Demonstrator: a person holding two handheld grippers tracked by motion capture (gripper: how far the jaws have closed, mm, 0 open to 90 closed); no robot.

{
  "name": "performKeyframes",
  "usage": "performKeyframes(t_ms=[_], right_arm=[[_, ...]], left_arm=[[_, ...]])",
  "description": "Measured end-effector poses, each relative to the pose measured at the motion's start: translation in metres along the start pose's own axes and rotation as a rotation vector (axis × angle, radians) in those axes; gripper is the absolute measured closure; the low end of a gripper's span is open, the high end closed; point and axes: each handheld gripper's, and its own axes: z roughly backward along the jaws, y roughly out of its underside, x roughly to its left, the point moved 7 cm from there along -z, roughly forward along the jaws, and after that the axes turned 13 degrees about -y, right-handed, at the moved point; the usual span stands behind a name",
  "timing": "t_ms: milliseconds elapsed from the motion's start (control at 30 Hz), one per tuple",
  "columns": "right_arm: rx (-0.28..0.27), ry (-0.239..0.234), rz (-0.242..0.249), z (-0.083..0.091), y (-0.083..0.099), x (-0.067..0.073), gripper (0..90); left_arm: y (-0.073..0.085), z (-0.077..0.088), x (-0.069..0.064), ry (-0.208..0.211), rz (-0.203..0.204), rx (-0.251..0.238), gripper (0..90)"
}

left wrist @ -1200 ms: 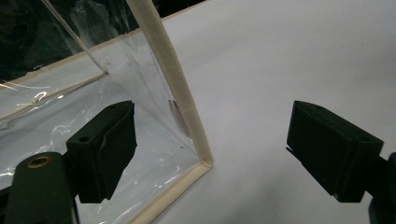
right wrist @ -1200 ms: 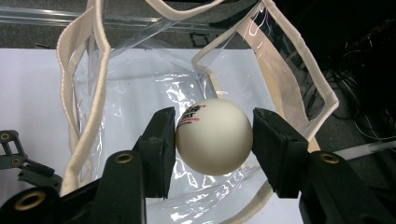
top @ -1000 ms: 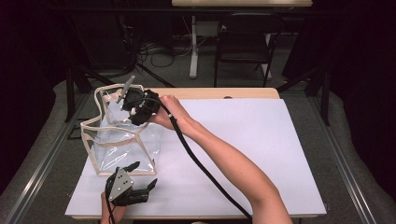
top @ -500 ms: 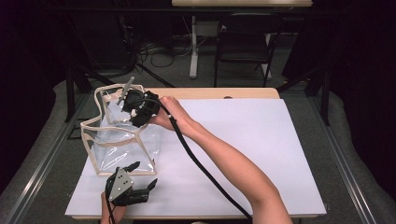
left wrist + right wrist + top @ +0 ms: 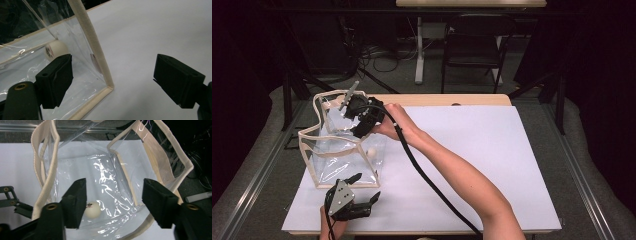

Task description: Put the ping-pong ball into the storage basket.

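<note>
Item: clear plastic bag (image 5: 339,152) with cream fabric trim, standing open at the left of your bench (image 5: 492,165), on the white sheet. Contents: one small white ball (image 5: 92,209), resting on the bag's floor near a corner.

Your right gripper (image 5: 362,117): above the bag's mouth, looking down into it, jaws spread, nothing between them. Your left gripper (image 5: 354,200): low at the bench's near edge, just beside the bag's near corner, jaws spread, empty.

Handling, as judged: the film looks thin, floppy and slick; take hold on the stitched trim or handle strap. The ball looks light, hard and prone to roll; close on its middle gently
</note>
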Motion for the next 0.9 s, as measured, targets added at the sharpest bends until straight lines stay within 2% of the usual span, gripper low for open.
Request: performKeyframes(t_ms=[167,233,400,900], right_arm=[[-0.059,-0.022,-0.025,0.011,0.0,-0.001,21.6],[-0.092,-0.016,-0.023,0.02,0.0,-0.001,16.0],[-0.143,-0.017,-0.03,0.034,0.001,-0.002,14.3],[-0.174,-0.003,-0.061,0.054,0.018,-0.012,8.3]], left_arm=[[0.0,0.0,0.0,0.005,-0.004,-0.001,16.0],[0.0,0.0,0.0,0.004,-0.005,0.002,16.0],[0.0,-0.001,0.0,0.002,-0.003,0.004,16.0],[0.0,-0.004,-0.001,0.002,0.004,0.01,16.0]])
